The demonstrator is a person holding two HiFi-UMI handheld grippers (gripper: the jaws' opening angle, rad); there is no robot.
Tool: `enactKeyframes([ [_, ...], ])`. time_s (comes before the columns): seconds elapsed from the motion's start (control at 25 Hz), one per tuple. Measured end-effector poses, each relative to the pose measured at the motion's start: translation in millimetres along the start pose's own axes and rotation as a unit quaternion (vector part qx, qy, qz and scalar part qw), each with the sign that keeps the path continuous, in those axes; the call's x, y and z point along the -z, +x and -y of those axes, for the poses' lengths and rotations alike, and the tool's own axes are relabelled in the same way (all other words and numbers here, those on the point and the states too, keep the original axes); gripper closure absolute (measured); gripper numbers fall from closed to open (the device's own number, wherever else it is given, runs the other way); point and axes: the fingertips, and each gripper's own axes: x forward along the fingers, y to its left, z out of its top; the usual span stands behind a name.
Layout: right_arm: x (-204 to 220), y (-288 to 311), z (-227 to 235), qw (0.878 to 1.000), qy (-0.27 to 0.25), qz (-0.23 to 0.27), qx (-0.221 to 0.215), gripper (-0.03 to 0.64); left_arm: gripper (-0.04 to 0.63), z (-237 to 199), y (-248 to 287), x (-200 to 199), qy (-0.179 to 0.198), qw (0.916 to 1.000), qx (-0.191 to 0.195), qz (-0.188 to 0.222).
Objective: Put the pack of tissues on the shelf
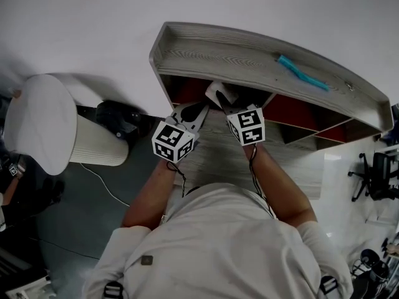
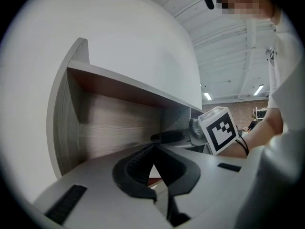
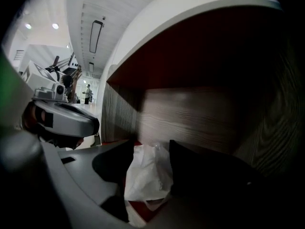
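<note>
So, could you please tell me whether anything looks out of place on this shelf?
Only slightly: the pack of tissues looks crumpled and slumped in the red-lined compartment, between the open tongs of the right gripper. A teal stick-like item lies askew on the shelf top.

Two grippers (image 1: 197, 111) (image 1: 223, 100); one tissue pack (image 3: 147, 174); one shelf (image 1: 249, 58)

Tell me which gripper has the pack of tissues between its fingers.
The right gripper: the white pack of tissues sits between its fingers, while the left gripper holds nothing.
</note>
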Motion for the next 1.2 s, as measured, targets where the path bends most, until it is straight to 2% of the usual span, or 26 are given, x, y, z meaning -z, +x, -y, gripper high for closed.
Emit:
enactKeyframes([
  [0.68,-10.2,-53.0,-12.5,1.000,-0.002,0.018,-0.008,0.376,0.581,35.8,-30.2,-7.3,0.011,0.9998,-0.015,0.000],
  [1.04,-9.4,-94.7,-22.0,0.999,0.006,0.043,-0.029,0.376,0.581,67.0,-47.0,-9.4,0.015,0.9993,-0.035,0.001],
  [1.2,-10.1,-118.9,-25.1,0.997,0.003,0.057,-0.050,0.384,0.581,87.3,-49.4,-15.4,0.005,0.9990,-0.044,0.006],
])
